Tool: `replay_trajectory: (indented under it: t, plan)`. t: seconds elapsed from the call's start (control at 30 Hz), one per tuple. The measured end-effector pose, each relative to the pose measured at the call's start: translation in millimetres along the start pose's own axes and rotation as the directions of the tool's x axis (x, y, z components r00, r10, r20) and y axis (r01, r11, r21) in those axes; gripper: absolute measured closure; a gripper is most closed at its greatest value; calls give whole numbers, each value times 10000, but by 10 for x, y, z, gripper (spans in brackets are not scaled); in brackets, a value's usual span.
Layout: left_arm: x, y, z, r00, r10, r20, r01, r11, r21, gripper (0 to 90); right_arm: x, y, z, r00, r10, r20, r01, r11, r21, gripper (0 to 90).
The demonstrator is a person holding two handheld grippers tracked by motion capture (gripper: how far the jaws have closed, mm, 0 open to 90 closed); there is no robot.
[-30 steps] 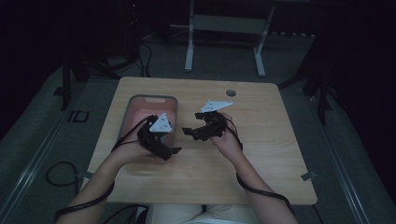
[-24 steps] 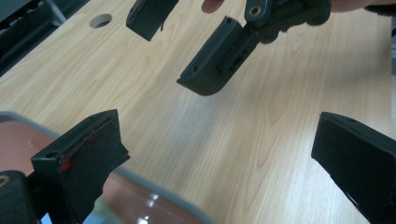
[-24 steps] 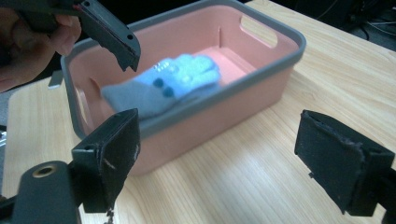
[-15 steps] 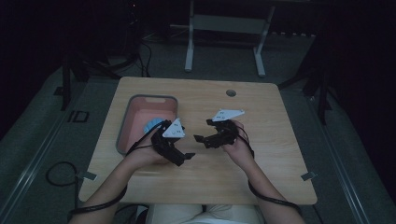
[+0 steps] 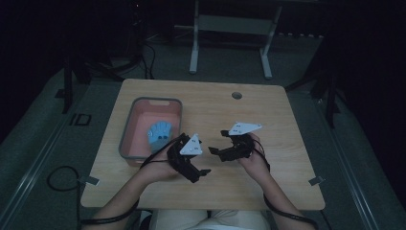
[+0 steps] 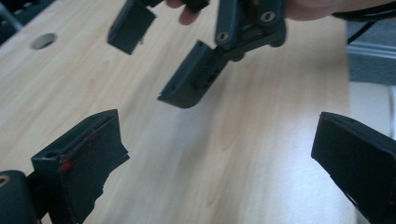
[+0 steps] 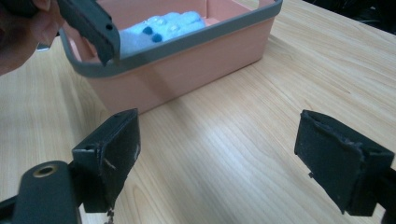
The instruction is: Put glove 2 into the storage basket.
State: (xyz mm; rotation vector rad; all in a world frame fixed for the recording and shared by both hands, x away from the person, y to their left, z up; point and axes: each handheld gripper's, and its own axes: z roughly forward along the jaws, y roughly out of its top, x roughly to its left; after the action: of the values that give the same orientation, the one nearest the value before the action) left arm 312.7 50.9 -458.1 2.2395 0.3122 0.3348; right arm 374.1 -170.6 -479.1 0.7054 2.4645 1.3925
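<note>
We hold both grippers low over the bare middle of the table [image 5: 268, 105], facing each other and near one another. The left gripper [image 5: 200, 173] has its jaws spread wide with nothing between them, and the right gripper [image 5: 216, 152] is likewise wide apart and empty. The blue soft toy [image 5: 159, 134] lies inside the pink bin [image 5: 125, 139], toward its near end — well apart from either pair of jaws. In the right gripper view, the bin's grey rim sits just beyond the jaws, with the left gripper's jaw hanging over that rim. The main risk, as we judge it, is the two tools knocking together if either swings inward. A reach for the toy could also catch the rim and shove the bin across the wood — it looks light enough to slide.
</note>
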Motion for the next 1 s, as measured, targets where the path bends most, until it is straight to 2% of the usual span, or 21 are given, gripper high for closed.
replay_trajectory:
  t: [0.13, 0.37, 0.57, 0.87, 0.93, 1.0]
  plan:
    - [-92, 0, 127, 9993, 264, 251, -266, 9996, 57, 20, -27, -120, -68, 9999, 31, 95, -32, 10000, 40, 143]
    - [-235, -55, 374, 9957, 390, 835, -410, 9989, 226, 20, -91, -395, -160, 9992, 293, 284, -296, 9995, 133, 143]
    - [-318, -123, 534, 9921, 670, 1063, -713, 9968, 367, 20, -122, -599, -219, 9988, 372, 309, -379, 9990, 231, 142]
    - [-363, -270, 674, 9897, 511, 1339, -549, 9982, 248, 20, -122, -812, -325, 9992, 274, 291, -283, 9992, 294, 139]
    - [-379, -300, 701, 9878, 425, 1498, -461, 9987, 204, 20, -115, -860, -335, 9994, 193, 298, -204, 9991, 381, 137]
    - [-398, -326, 728, 9867, 493, 1550, -547, 9980, 308, 20, -110, -921, -342, 9995, 32, 317, -50, 9985, 550, 132]
